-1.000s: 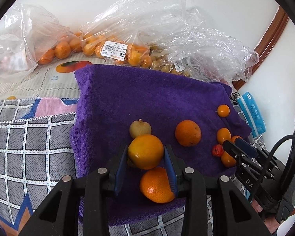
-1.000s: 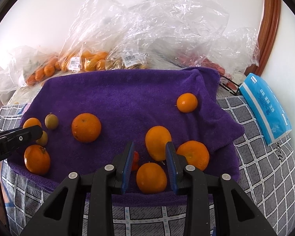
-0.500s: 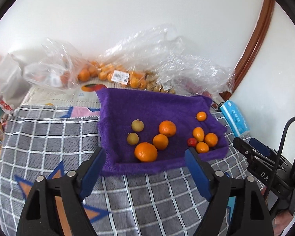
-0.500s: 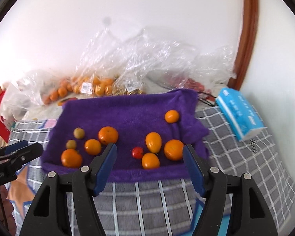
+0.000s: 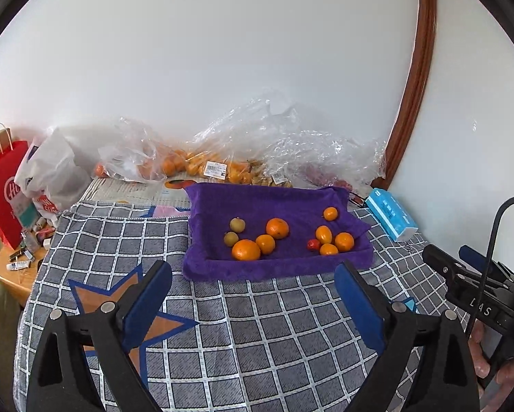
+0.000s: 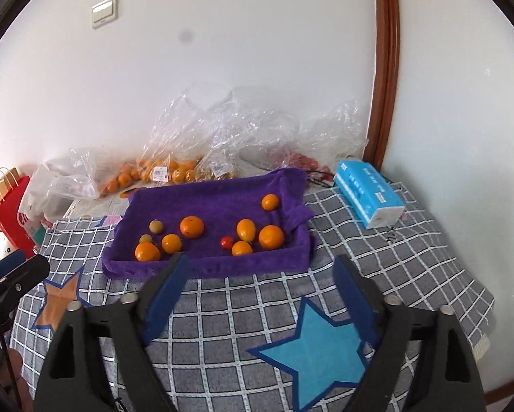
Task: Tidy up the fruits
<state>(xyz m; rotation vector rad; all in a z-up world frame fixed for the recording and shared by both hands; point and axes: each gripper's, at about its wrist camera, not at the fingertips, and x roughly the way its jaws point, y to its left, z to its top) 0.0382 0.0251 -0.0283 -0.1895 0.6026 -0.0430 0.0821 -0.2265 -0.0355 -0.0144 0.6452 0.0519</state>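
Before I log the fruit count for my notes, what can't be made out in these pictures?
- Bags, both views: crinkled plastic hides how many fruits are inside.
- Labels, both views: print too small to read.
- Red fruit, both views: too small to name.
- Red bag, left view: cut off by the edge.
- Towel, right view: near edge partly behind the right claw.

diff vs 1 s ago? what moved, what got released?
Both grippers let go and backed away: the left gripper released its orange, the right gripper its oval orange. Both now hang open above the checked cloth. Fruit on the purple towel looks unmoved.
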